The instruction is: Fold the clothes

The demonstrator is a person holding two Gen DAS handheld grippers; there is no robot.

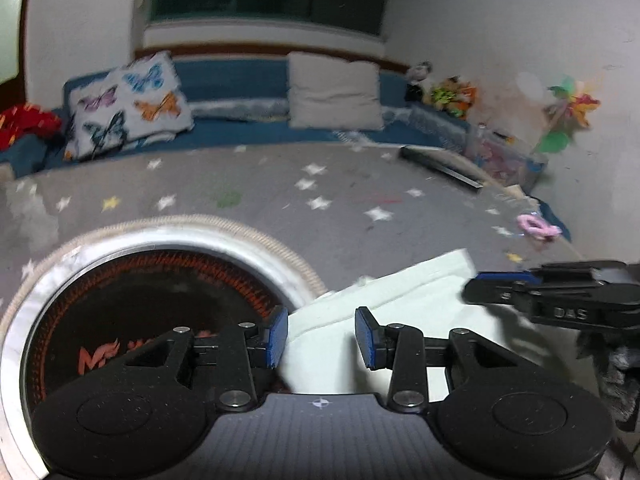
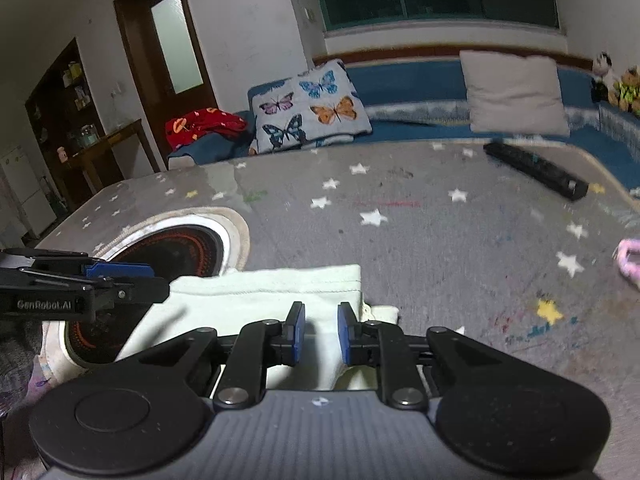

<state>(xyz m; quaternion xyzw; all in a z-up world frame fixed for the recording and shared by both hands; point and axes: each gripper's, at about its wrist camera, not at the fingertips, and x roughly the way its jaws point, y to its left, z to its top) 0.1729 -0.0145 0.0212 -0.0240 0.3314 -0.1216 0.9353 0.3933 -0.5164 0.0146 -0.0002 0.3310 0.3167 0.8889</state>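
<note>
A pale mint-white folded garment (image 1: 404,312) lies on the grey star-patterned table cover (image 1: 320,200), its left part over the round heater. My left gripper (image 1: 321,334) is open, its blue pads on either side of the garment's near left edge. The right gripper shows side-on at the right edge of that view (image 1: 500,284). In the right wrist view the garment (image 2: 256,300) lies flat in front. My right gripper (image 2: 321,330) is open with a narrower gap over the garment's near right part. The left gripper shows at the left (image 2: 120,276).
A round black heater with orange markings and a white rim (image 1: 152,292) is set in the table at the left. A long black bar (image 2: 536,170) lies far right. A pink object (image 2: 628,262) lies at the right edge. Pillows (image 2: 312,108) sit on a blue sofa behind.
</note>
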